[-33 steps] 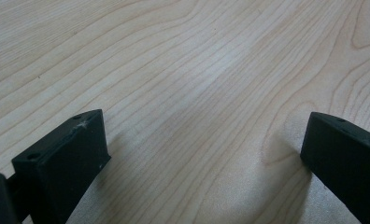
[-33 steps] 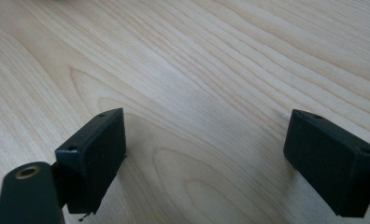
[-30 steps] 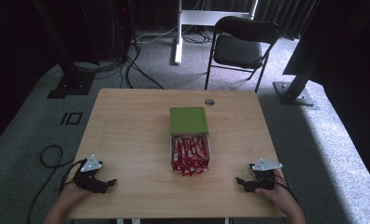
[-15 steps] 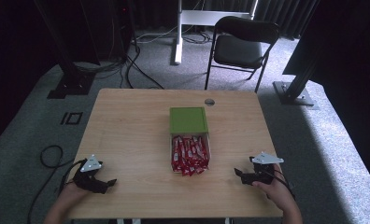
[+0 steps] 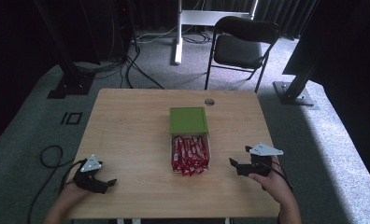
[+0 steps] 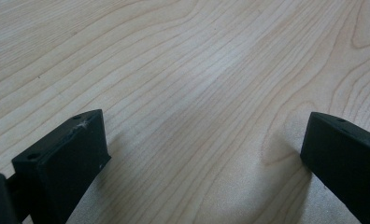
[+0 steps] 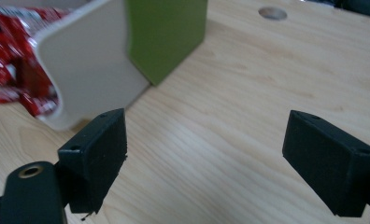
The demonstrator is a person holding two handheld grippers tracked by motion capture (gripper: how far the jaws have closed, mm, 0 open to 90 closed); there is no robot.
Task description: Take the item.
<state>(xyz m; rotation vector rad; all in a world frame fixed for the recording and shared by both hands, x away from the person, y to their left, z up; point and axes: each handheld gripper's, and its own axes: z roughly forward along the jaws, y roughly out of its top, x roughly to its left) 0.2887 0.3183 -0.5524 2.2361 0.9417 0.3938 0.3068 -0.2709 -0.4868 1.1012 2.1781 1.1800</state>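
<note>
Fingers on the right gripper point(image 5: 243, 161) stand wide apart with nothing between them, low over the counter point(image 5: 127, 126) and aimed toward the box point(image 7: 87, 70), whose pale rounded wall sits just ahead and to their left. Fingers on the left gripper point(image 5: 103, 183) are spread just as wide, empty, close over bare wood, well apart from the box.

Out from the right fingers, the box is heaped with red packets point(image 5: 188, 154), and a green lid point(image 5: 188, 119) lies at its far end.

Those packets look light, soft and slick, likely to crinkle and slide. I'd pinch one across its flat middle, or take the box by its stiffer side wall.
</note>
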